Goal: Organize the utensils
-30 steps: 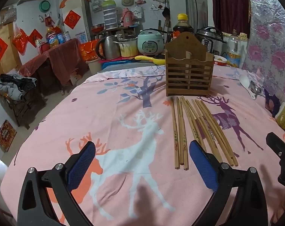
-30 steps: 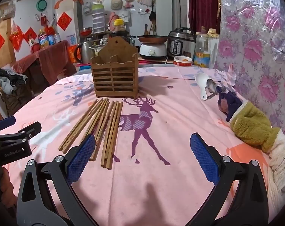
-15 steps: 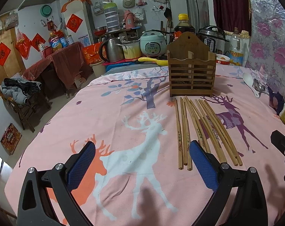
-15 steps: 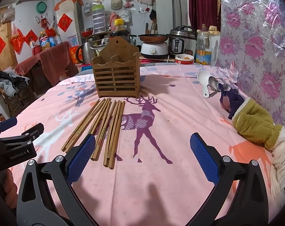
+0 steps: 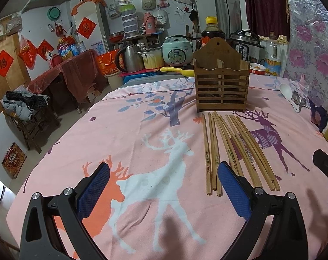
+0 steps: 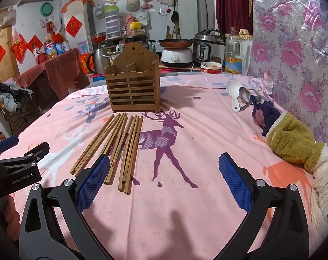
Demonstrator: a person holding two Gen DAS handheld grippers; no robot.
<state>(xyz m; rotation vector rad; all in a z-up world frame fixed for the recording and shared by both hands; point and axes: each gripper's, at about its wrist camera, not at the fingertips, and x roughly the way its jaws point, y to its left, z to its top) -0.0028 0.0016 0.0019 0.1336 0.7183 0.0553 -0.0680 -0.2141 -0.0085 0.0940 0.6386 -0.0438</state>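
Item 1, left gripper point(image 5: 164, 189): I'm holding it over the pink cloth point(image 5: 131, 130), jaws released wide, nothing btwn pads; its right pad is sitting just beside the near ends of the chopsticks point(image 5: 231, 149).

Item 2, right gripper point(image 6: 164, 182): I'm hovering it w/ jaws spread, gripping nothing; left pad is overlapping the sticks' near ends in view.

Item 3, chopsticks: lying loose in a fan on the cloth, far tips just short of the holder point(image 5: 221, 86).

Item 4, holder: standing upright, 2 compartments.

Item 5, spoons point(image 6: 239, 96): 2, white & metal, lying well apart to the right, near a glove point(image 6: 291, 138).
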